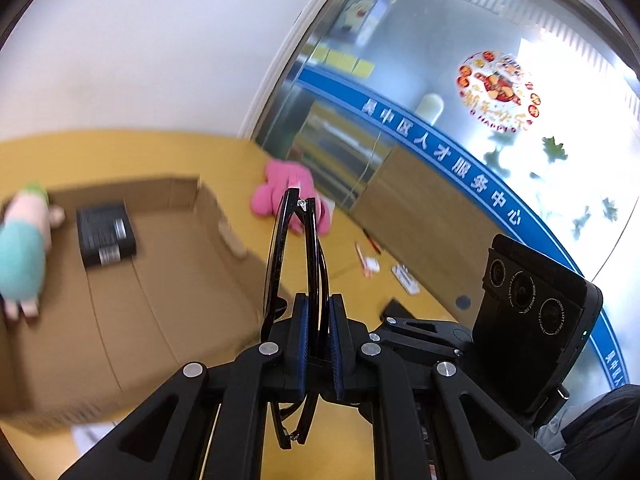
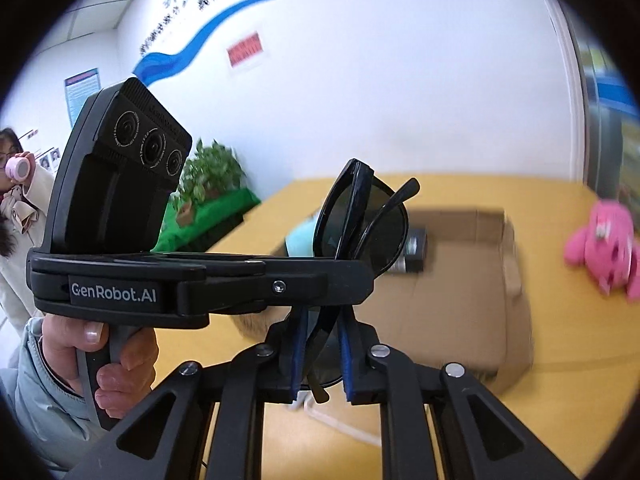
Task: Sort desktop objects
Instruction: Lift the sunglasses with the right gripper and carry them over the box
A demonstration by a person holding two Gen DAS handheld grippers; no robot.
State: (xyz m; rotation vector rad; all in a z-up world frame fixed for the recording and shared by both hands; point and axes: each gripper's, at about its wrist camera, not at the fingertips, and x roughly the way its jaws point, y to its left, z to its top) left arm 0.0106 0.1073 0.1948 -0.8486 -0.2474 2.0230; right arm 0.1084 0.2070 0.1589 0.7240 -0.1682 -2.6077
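Note:
Folded black sunglasses [image 1: 298,256] are held in the air between both grippers. My left gripper [image 1: 318,316] is shut on them, its blue pads [image 1: 303,322] pressing the frame. My right gripper [image 2: 322,328] is shut on the same sunglasses [image 2: 360,224] from the other side. They hang above the right end of an open cardboard box [image 1: 168,292] on the yellow table [image 1: 348,240]. The left gripper's body crosses the right wrist view, held by a hand [image 2: 116,356].
In the box lie a black packet [image 1: 106,234] and a plush doll in teal [image 1: 22,256]. A pink plush [image 1: 290,190] lies right of the box. Pens [image 1: 366,256] and a small white item [image 1: 405,278] lie near the glass wall. A person [image 2: 16,184] stands far left.

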